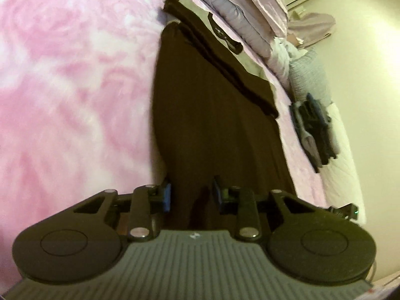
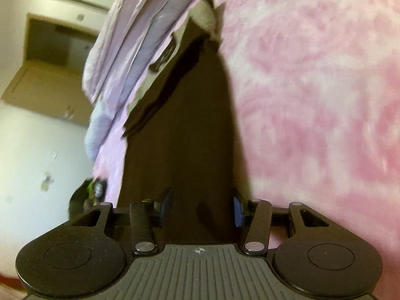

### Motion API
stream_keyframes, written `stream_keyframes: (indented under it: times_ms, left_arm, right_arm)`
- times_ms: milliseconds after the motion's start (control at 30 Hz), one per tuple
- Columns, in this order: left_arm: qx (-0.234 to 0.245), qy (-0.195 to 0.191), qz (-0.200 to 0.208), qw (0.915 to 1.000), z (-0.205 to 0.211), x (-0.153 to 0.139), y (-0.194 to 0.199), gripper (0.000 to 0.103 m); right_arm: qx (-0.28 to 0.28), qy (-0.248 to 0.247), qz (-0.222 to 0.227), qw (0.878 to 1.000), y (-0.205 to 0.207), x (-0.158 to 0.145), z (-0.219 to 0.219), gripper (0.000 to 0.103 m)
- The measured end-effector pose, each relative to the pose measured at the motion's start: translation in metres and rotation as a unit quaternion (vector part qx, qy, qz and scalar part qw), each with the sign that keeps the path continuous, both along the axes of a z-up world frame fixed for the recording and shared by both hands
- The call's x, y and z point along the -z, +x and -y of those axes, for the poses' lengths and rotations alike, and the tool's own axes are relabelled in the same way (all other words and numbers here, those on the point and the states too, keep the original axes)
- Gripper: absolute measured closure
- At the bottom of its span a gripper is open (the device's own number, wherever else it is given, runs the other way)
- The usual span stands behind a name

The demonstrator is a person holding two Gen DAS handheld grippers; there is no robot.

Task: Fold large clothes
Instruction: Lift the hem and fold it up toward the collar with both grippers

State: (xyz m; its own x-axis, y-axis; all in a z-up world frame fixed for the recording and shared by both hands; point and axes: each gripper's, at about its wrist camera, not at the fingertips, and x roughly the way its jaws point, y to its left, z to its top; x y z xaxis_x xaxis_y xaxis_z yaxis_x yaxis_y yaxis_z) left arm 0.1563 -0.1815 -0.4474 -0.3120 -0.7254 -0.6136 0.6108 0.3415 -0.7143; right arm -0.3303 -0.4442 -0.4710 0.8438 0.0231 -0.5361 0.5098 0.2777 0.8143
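A large dark brown garment [image 1: 212, 125] lies lengthwise on the fluffy pink blanket [image 1: 62, 87], running away from both cameras. A darker strip [image 1: 225, 70] lies along one side of it. My left gripper [image 1: 191, 196] sits at the garment's near end, its blue pads partly apart with a crease of brown cloth between them. In the right wrist view the same garment [image 2: 185, 125] runs forward from my right gripper [image 2: 202, 206], whose pads stand wider apart over the cloth. Neither pair of pads visibly presses the cloth. Both views are blurred.
Lavender pillows and bedding [image 1: 240, 12] line the bed's far side, also seen as bedding [image 2: 130, 40]. A black strap [image 1: 225, 35] lies beside the garment. A stack of folded dark clothes [image 1: 312, 130] rests on a white surface. Pale floor [image 2: 37, 162] and a cupboard lie beyond.
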Motion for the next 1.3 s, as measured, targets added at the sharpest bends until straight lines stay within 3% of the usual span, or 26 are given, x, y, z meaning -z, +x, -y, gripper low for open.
stream_keyframes:
  times_ms: [200,300,333,467,567,733,900,1067,1167,1300]
  left_arm:
    - [0.014,-0.040,-0.015,0.9990,-0.056,0.007,-0.027,0.078]
    - [0.002,-0.039,-0.010,0.9992,-0.051,0.007,-0.028,0.086]
    - [-0.001,-0.034,-0.013,0.9993,-0.048,0.007,-0.027,0.097]
    - [0.000,-0.048,0.008,0.9988,-0.055,-0.003,-0.027,0.098]
    - [-0.007,-0.070,0.026,0.9971,-0.077,-0.019,-0.029,0.098]
    - [-0.012,-0.088,0.034,0.9955,-0.126,-0.038,-0.035,0.098]
    - [-0.013,-0.106,0.032,0.9937,-0.206,-0.059,-0.053,0.098]
    - [-0.010,-0.099,-0.008,0.9950,-0.277,-0.061,-0.068,0.098]
    - [-0.010,-0.105,-0.009,0.9944,-0.270,-0.071,-0.066,0.098]
    - [-0.022,-0.141,-0.027,0.9894,-0.227,-0.092,-0.043,0.098]
  right_arm:
    - [-0.010,-0.023,0.005,1.000,-0.016,-0.003,-0.056,0.059]
    - [0.038,-0.016,-0.006,0.999,-0.017,0.000,-0.060,0.078]
    - [0.049,-0.010,-0.014,0.999,-0.017,0.003,-0.060,0.101]
    - [0.086,-0.012,-0.025,0.996,-0.023,0.001,-0.071,0.102]
    - [0.115,-0.017,-0.004,0.993,-0.038,-0.017,-0.093,0.102]
    - [0.116,-0.043,0.017,0.992,-0.054,-0.053,-0.142,0.102]
    - [0.109,-0.045,0.027,0.993,-0.086,-0.076,-0.231,0.102]
    - [0.129,-0.022,0.043,0.990,-0.119,-0.086,-0.313,0.102]
    - [0.136,-0.022,0.043,0.990,-0.123,-0.098,-0.319,0.102]
    - [0.133,-0.056,0.062,0.988,-0.111,-0.133,-0.279,0.102]
